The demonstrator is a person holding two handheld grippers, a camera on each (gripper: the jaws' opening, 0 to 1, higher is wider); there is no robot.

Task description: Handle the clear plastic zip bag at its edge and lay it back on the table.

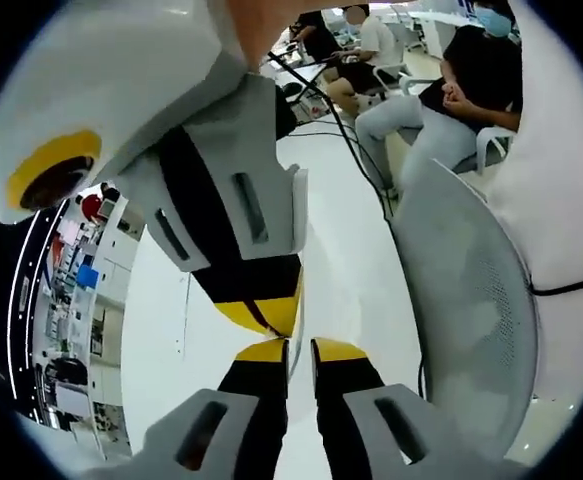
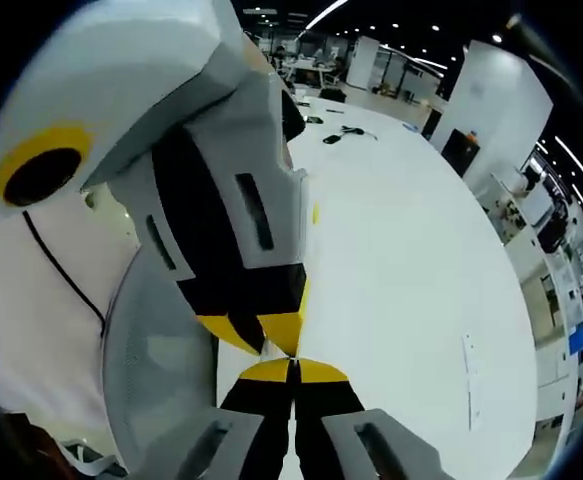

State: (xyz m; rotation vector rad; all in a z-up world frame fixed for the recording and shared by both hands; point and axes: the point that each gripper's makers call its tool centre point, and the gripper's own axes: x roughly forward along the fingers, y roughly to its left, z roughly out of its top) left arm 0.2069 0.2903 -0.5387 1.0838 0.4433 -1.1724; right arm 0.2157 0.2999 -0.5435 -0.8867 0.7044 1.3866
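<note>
My two grippers meet tip to tip above the white table (image 1: pixel 351 280). In the left gripper view, my left gripper (image 1: pixel 300 352) has its yellow-tipped jaws almost together, with a thin pale strip in the narrow gap that looks like the clear zip bag's edge (image 1: pixel 291 358). The rest of the bag is too clear to make out. The right gripper (image 1: pixel 267 312) comes down from above with its tips together. In the right gripper view, my right gripper (image 2: pixel 294 368) is shut with its tips touching. The left gripper (image 2: pixel 263 335) points down at it from above.
A grey mesh chair back (image 1: pixel 471 300) stands to the right in the left gripper view, and again by the table's edge (image 2: pixel 156 370) in the right gripper view. Seated people (image 1: pixel 461 90) are beyond it. Shelves (image 1: pixel 81 290) line the room's side. Small dark items (image 2: pixel 336 135) lie at the table's far end.
</note>
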